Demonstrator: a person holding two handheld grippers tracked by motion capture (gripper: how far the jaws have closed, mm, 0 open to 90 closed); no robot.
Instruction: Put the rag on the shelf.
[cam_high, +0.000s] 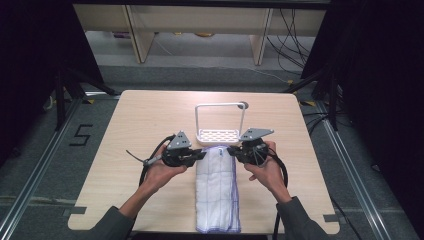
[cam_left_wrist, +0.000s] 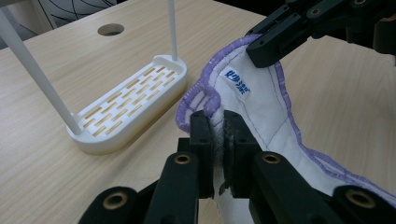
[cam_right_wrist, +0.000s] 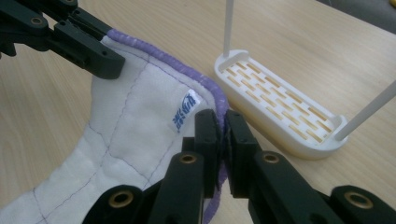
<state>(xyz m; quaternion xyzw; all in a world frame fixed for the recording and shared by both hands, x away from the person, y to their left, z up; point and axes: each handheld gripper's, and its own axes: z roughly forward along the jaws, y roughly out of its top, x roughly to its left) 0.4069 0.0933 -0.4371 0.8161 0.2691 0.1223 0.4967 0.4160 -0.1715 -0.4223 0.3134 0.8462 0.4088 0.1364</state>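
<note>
A white quilted cloth (cam_high: 216, 190) with a purple stitched hem lies folded lengthwise on the table, running toward the front edge. My left gripper (cam_high: 204, 153) is shut on the cloth's far left corner (cam_left_wrist: 205, 100), and my right gripper (cam_high: 230, 149) is shut on its far right corner (cam_right_wrist: 219, 100). Both corners are raised a little off the table, so the far edge of the cloth (cam_left_wrist: 261, 100) hangs between the two grippers. Its small blue-printed label (cam_right_wrist: 183, 111) faces up. Just beyond the grippers stands a white rack (cam_high: 218, 134) with a slotted base and a tall hoop.
The wooden table (cam_high: 150, 115) has a round cable hole (cam_high: 243, 105) behind the rack. Its rounded front edge is close to the person's sleeves. Dark floor, rails and cables surround the table.
</note>
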